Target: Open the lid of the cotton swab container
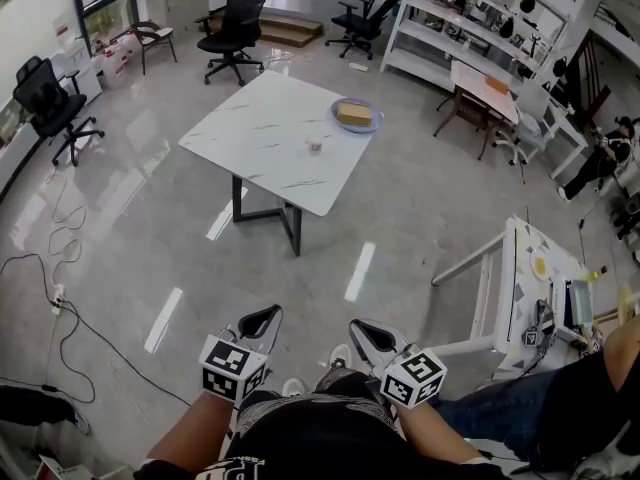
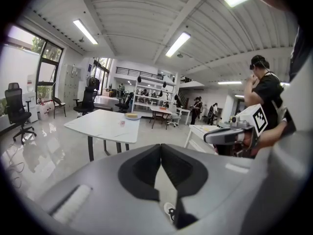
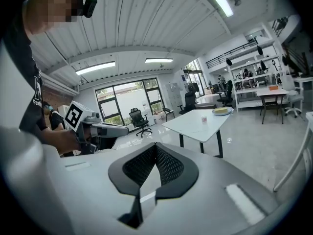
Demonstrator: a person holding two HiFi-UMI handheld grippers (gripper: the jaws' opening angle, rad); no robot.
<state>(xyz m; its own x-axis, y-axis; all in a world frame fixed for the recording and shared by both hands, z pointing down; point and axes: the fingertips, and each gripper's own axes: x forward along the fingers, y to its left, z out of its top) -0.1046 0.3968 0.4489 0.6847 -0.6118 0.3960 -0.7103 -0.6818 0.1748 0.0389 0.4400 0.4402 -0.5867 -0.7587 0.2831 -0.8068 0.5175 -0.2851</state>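
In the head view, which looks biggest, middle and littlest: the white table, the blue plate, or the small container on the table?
1. white table, by far the largest
2. blue plate
3. small container, just a speck

The plate and container both sit on the table, so nearness hardly skews the order.

A white, grey-veined worktop (image 1: 260, 133) on dark legs stands on a glossy grey floor (image 1: 130, 228). Near its far right corner sits a bluish plate (image 1: 357, 127) bearing a yellow block (image 1: 352, 113). A small container (image 1: 315, 146) stands apart from the plate, toward the middle.
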